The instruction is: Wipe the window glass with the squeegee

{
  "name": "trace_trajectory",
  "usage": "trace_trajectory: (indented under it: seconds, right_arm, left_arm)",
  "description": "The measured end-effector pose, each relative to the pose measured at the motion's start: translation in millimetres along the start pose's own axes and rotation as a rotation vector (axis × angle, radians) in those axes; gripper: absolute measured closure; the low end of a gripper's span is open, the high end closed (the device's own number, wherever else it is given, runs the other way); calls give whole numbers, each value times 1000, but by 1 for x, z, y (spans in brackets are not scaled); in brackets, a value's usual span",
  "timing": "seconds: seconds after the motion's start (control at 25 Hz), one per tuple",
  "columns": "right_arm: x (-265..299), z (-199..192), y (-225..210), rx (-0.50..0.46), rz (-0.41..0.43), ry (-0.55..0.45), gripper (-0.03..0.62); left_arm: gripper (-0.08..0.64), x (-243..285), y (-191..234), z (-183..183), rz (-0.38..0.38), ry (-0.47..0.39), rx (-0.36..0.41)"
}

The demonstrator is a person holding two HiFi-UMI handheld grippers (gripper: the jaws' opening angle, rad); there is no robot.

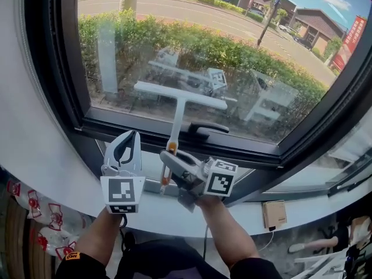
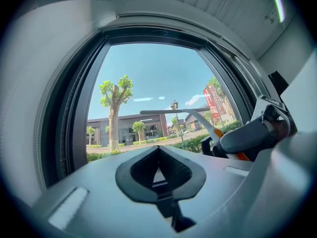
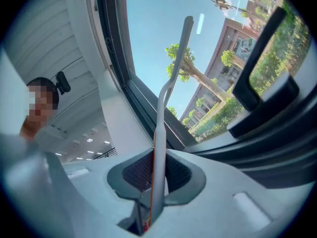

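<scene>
The squeegee (image 1: 179, 97) is held upright by its handle in the right gripper (image 1: 170, 157), whose jaws are clamped narrowly on the shaft. Its white blade is set level across the lower part of the window glass (image 1: 244, 45), above the black window handle (image 1: 200, 127). Contact with the pane cannot be confirmed. The left gripper (image 1: 135, 133) is held just left of the right one, over the white sill (image 1: 156, 215). Its jaws are closed together with nothing between them.
</scene>
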State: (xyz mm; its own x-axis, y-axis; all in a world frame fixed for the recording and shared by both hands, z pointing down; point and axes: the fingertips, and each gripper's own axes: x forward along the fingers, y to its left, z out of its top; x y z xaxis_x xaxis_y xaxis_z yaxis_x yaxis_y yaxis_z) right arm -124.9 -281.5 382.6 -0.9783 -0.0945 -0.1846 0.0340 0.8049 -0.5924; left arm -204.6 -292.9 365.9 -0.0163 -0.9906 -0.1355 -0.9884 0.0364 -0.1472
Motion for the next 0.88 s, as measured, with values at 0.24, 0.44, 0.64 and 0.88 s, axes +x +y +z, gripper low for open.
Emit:
trace_trajectory:
  seconds: [0.24, 0.44, 0.64, 0.88]
  right_arm:
    - [-43, 88, 31, -152, 40, -56, 545]
    - [-74, 174, 55, -281, 64, -81, 545]
    - [-90, 226, 70, -328, 82, -83, 545]
    - [-99, 229, 67, -285, 119, -66, 545]
  left_arm:
    - [541, 28, -45, 73, -46, -135, 60]
    - [541, 49, -74, 138, -59, -241, 60]
    - [541, 63, -98, 187, -44, -303, 96]
    - [541, 68, -111, 209, -12, -323, 119]
